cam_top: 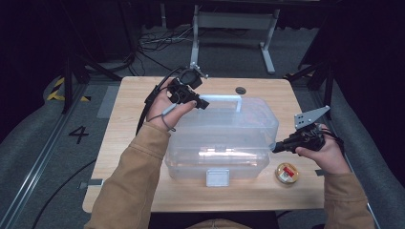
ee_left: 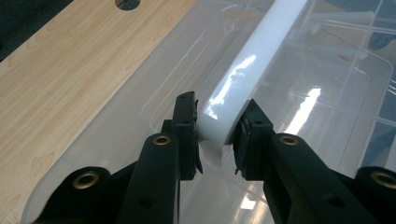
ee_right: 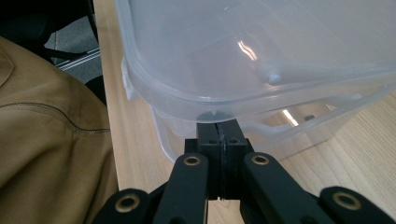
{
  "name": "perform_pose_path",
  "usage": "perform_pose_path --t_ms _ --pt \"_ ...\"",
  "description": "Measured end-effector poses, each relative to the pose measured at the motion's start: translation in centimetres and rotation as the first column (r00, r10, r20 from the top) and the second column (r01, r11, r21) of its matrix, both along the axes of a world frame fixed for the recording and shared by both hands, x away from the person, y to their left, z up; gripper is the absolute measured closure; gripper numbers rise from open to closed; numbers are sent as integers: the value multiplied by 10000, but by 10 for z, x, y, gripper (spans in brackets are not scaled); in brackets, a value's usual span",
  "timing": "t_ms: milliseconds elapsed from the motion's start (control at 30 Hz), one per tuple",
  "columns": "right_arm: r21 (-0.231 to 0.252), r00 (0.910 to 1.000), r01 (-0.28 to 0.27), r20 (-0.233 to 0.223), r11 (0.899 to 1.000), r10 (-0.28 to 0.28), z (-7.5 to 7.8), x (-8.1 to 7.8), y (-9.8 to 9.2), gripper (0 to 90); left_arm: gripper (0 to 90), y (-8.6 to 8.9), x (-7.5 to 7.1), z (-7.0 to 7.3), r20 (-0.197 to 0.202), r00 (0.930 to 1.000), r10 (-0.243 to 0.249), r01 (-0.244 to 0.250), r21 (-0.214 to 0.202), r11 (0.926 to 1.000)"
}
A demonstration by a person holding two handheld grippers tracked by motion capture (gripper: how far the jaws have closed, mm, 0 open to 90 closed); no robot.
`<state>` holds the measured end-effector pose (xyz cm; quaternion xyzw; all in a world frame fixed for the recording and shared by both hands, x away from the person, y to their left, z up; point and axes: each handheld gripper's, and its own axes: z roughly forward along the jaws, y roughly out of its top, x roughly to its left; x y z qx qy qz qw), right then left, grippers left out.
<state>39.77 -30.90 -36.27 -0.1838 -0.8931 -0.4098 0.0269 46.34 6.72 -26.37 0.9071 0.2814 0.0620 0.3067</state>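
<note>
A: Left gripper [cam_top: 203, 103] status?
B: It's gripping the white handle [ee_left: 243, 77] on top of the clear plastic box [cam_top: 222, 138]. In the left gripper view the handle end is sitting between both pads, and the pads are pressing on its two sides. Jaws are partly apart, just the width of the handle.

A: Where's the box sitting?
B: It's sitting on the wooden table [cam_top: 129, 109], roughly in the middle, latch side facing the person. Handle is running along the far part of the lid, and the left gripper is on its left end.

A: Right gripper [cam_top: 275, 148]?
B: Jaws are closed flat against each other, nothing between them. In the right gripper view the tips are pointing at the box's right end, right under the lid's rim [ee_right: 196, 100]. Can't tell whether the tips are actually touching the plastic.

A: Anything else on the table?
B: A small round tin [cam_top: 287, 172] is lying near the front right corner of the box, just beside it and not touching. A tan sleeve [ee_right: 46, 135] is showing at the left of the right gripper view.
</note>
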Motion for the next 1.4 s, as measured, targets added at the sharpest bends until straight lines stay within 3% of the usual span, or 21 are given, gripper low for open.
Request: perform_pose_path --t_ms 367,533,767,933,1267,1400 --pt "-70 9999 -129 -21 9999 129 2 -2 2 900 728 -1 0 0 -68 10000 -16 16 96 10000" --pt "5 9999 -114 -80 9999 114 1 -1 1 900 608 1 -7 4 28 10000 -84 83 150 9999" --pt "275 10000 -58 -10 9996 58 3 1 0 900 534 20 -24 21 644 9971 417 -398 -313 9987" --pt "522 9999 31 132 9986 -38 6 3 -2 900 556 34 -39 32 1072 9923 612 -548 -620 9966" --pt "1117 9988 242 399 9935 -288 12 7 -4 900 627 56 -62 44 1165 9901 778 -590 -1572 9858" --pt "1427 9967 517 542 9884 -599 14 9 -5 900 673 59 -73 46 1165 9916 557 -357 -1673 9853"
